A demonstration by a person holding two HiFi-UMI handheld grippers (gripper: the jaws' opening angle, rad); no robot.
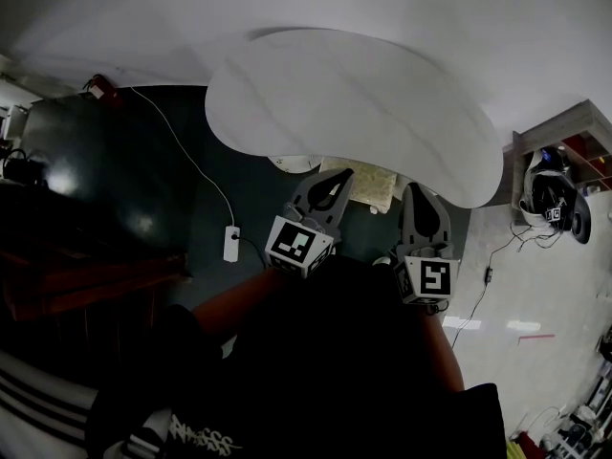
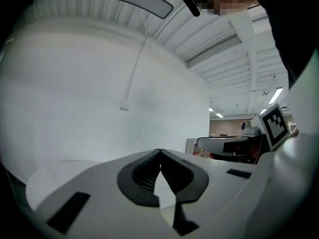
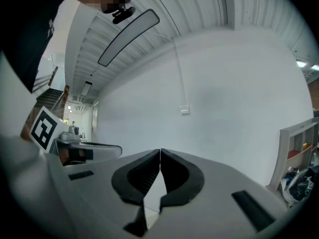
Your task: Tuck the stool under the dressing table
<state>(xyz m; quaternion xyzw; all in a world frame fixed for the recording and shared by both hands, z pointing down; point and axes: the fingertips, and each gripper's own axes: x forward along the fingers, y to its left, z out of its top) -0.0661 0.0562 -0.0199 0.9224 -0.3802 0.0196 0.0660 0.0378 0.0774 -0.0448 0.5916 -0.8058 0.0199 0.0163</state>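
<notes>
The place looks like a lab set inside an industrial hall, with a corrugated ceiling [image 3: 199, 9], strip lights [image 2: 275, 95], a bare white partition wall [image 3: 239, 103] and a cable [image 1: 182, 146] trailing across the floor [image 1: 115, 170].

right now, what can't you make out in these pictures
- stool, head view: the dressing table top covers all but a patterned patch; legs hidden.
- whether the left gripper touches the stool, head view: too dark under the table.
- black and white thing on the wooden shelf, head view: too small to name.

Head view: both grippers near the table edge, frame centre.
Left gripper [image 1: 335, 178] and right gripper [image 1: 422, 194] point up-frame at the white dressing table [image 1: 344, 103]. The stool [image 1: 371, 187] shows between them, partly under the edge. A white cable [image 1: 186, 151] lies at left.
</notes>
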